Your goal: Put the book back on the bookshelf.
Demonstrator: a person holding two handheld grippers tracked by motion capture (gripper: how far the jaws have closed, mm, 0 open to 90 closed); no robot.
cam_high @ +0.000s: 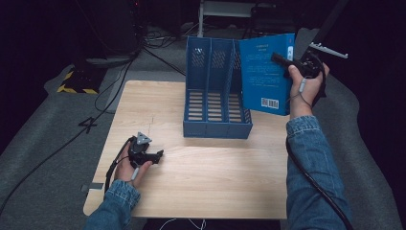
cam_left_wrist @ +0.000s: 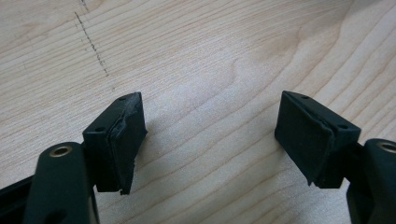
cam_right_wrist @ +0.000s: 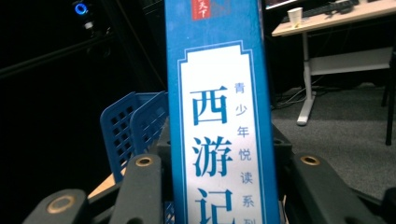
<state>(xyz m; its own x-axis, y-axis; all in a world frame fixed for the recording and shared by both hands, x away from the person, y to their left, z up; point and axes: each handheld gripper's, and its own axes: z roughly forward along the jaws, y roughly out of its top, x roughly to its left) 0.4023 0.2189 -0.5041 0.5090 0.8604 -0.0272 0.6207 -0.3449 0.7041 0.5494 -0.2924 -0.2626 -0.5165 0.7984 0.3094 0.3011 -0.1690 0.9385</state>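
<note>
Nearest to us, the left tongs (cam_left_wrist: 210, 140) rest low over the pale wooden worktop (cam_left_wrist: 210, 56), jaws spread wide with nothing between them; from above we see them at the worktop's near left (cam_high: 152, 155). Our right tongs (cam_right_wrist: 219, 186) are clamped on the spine of a blue book (cam_right_wrist: 215, 116), held upright in the air at the far right (cam_high: 265, 76), just beside the right wall of the blue file rack (cam_high: 215, 96), which stands on the worktop's far side.
</note>
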